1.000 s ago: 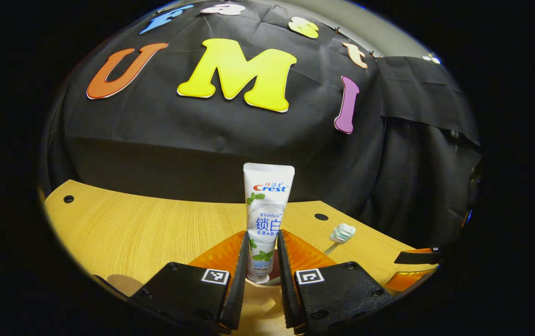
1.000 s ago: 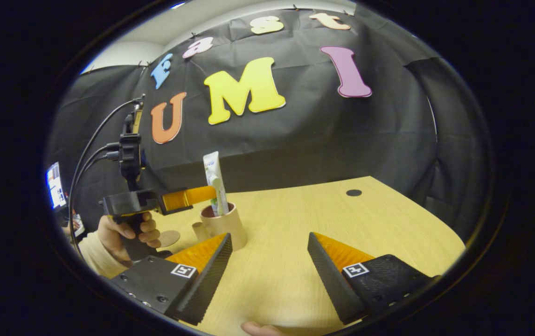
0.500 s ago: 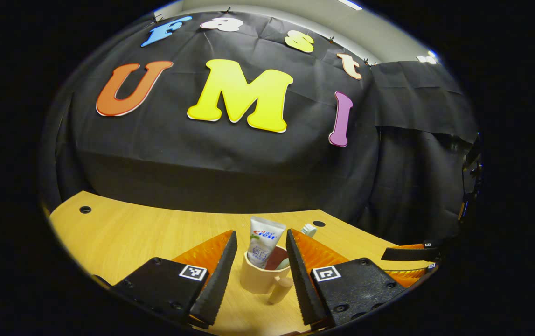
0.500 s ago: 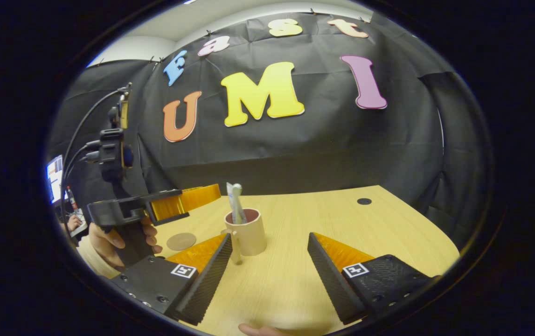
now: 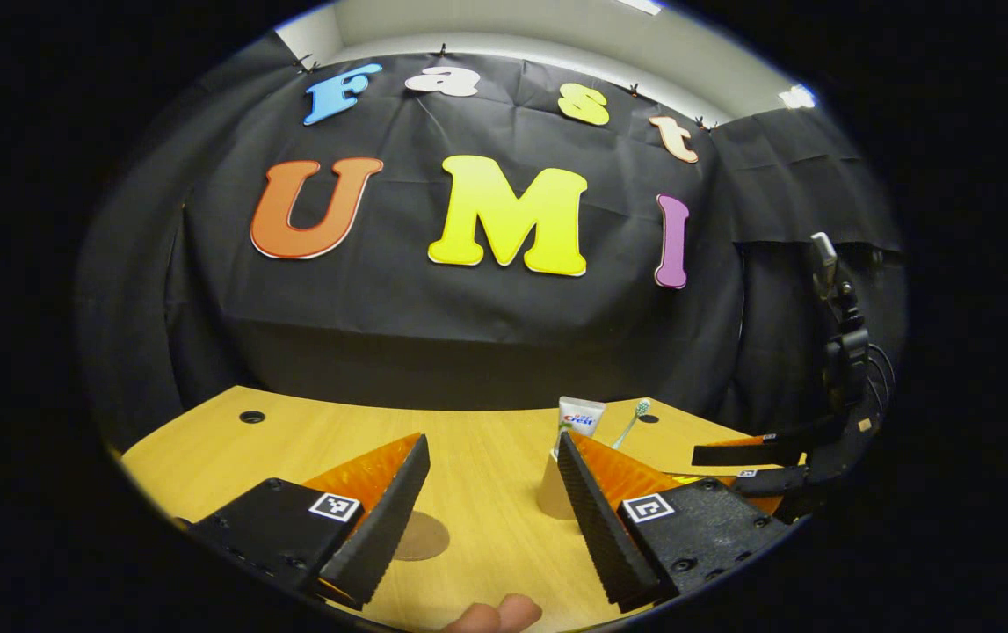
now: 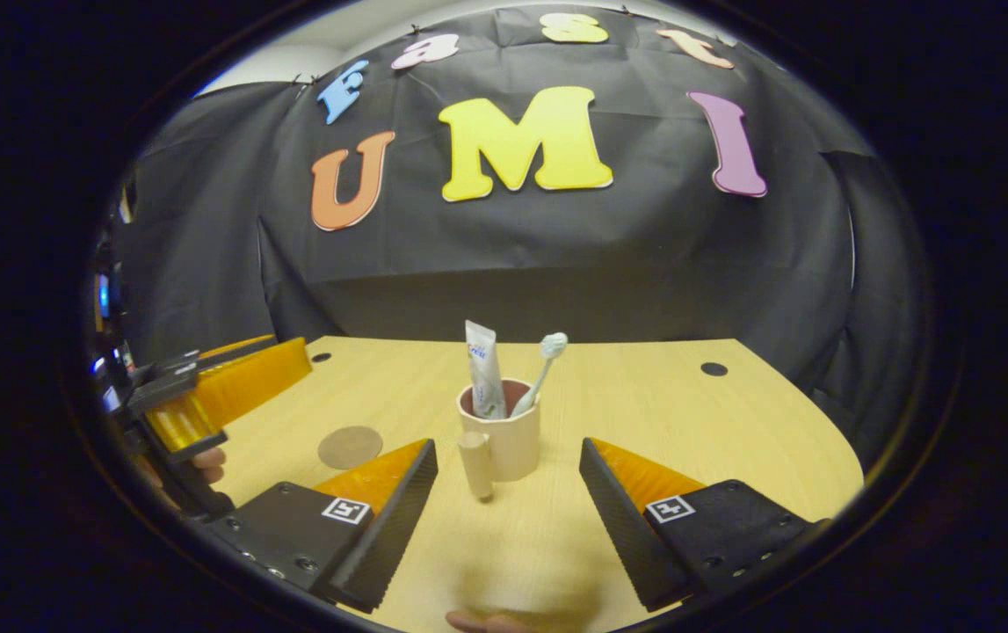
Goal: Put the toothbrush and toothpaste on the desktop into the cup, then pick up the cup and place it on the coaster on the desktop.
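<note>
Left gripper view: the left gripper hangs above the wooden desk with its fingers spread wide and nothing between them. The cup stands on the desk, partly hidden behind the right-hand finger. The toothpaste and toothbrush rise out of its top. The round coaster lies flat on the desk to the cup's left, apart from it. At the far right, the right gripper is small and dark, so its spread is hard to judge here.

Right gripper view: the right gripper is spread wide and holds nothing. The cup stands upright just beyond its fingers, handle turned toward the camera. Toothpaste and toothbrush lean inside it. The coaster lies bare to the left, well apart from the cup. The left gripper sits at the left edge.
</note>
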The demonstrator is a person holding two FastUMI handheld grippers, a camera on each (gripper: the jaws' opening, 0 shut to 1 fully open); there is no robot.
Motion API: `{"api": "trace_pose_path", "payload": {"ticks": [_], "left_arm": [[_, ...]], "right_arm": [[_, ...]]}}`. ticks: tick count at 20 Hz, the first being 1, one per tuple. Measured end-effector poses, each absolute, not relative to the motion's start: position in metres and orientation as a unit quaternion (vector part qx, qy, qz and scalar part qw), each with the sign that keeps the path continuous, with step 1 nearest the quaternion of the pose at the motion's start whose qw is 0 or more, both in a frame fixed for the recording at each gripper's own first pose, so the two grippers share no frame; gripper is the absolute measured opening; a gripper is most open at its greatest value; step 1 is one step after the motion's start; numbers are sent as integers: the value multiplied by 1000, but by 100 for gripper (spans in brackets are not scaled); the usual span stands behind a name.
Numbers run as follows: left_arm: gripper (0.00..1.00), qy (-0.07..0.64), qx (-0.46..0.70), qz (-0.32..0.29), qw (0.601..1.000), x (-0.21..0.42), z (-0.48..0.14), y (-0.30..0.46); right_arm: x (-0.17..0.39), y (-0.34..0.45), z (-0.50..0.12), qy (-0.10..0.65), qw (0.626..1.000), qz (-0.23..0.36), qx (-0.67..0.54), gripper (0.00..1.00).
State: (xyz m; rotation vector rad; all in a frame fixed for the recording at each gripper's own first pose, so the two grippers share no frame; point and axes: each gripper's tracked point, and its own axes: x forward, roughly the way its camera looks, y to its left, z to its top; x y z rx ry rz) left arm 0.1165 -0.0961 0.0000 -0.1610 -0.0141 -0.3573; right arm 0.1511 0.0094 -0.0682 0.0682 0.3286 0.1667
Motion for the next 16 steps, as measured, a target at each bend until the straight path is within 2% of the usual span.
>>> {"api": "trace_pose_path", "payload": {"ticks": [7,8,16], "left_arm": [[95,-43,-70,-130,988,69,4,-36],[97,-47,-70,-130,988,63,4,-32],[97,-51,-89,-161,982,23,-10,-15]], "right_arm": [[180,32,-84,236,969,65,31,97],[184,33,-86,246,967,63,29,97],[210,39,-125,360,932,39,17,96]]}}
